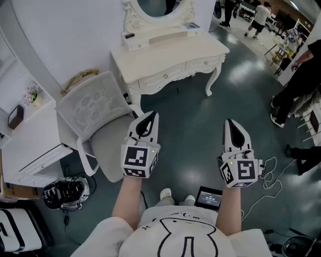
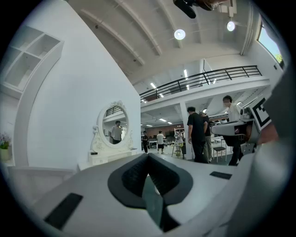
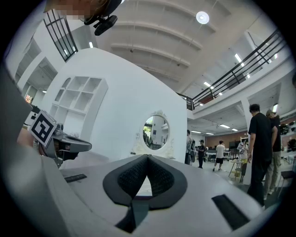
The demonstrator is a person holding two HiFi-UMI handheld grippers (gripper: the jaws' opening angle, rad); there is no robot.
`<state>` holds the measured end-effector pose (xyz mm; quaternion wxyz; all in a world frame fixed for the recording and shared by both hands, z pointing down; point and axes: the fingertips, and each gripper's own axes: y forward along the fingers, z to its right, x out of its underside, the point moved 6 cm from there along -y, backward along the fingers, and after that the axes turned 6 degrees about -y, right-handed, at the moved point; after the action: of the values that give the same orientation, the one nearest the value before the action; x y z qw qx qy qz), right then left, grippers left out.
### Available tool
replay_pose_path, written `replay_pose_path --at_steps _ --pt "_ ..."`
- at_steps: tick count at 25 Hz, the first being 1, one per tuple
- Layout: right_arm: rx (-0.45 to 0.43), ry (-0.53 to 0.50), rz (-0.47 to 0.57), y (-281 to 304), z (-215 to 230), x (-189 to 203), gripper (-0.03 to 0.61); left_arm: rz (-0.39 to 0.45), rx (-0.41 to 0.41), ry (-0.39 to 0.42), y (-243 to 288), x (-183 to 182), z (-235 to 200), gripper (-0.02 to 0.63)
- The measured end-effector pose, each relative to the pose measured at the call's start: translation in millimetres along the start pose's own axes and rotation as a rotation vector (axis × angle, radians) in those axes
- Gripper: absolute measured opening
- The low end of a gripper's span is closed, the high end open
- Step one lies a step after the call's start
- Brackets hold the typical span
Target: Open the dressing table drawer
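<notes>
Chair (image 1: 95, 113): stands just left of the dressing table (image 1: 165, 50) and in front of its left end, so I judge access from that side to be tight. Left tool (image 1: 149, 116): held level over the floor (image 1: 200, 130), tips pressed together, nothing between them, well apart from the furniture. The dressing table stands against the wall, straight ahead of both tools. The front rail under its tabletop appears to carry two panels, and I take the drawer (image 1: 163, 78) to be one of them. Handling, as a judgement: painted wood, stiff and fairly light, and it should slide straight out towards me. The carved finish would mark easily under a scrape. The proper hold is the pull at the middle of the panel. It is likely small, hard and smooth, so a narrow pinch squarely across it and a level draw should limit slipping. Right tool (image 1: 228, 122): likewise level, tips closed on nothing, also well short of the table. Not verifiable: the pulls are too small in the head view to tell their shape, or even to place them firmly. I cannot tell whether the panels are one drawer or two, or what lies inside. In both gripper views each tool's own body covers the rail, leaving only the mirror (image 1: 158, 6) and the wall visible. The head view cuts off the top of the mirror.
</notes>
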<state>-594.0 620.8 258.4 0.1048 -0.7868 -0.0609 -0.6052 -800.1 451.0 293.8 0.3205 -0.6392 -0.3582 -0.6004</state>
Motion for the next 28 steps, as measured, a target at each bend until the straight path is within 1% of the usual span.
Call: replay_pose_path --at_steps 7,13,19,28 --pt "0.003 -0.019 0.021 -23 -2 -11 0.018 0.02 0.018 0.02 -4 -12 20 0.015" --pt "0.006 0.019 0.049 -21 15 -3 0.018 0.03 0.028 0.022 13 -13 33 0.015" --pt "-0.017 0.038 0.058 9 46 9 0.018 0.038 0.025 0.035 55 -18 42 0.015" --pt "-0.078 0.05 0.061 75 108 35 0.018 0.039 -0.011 0.036 141 -19 50 0.015"
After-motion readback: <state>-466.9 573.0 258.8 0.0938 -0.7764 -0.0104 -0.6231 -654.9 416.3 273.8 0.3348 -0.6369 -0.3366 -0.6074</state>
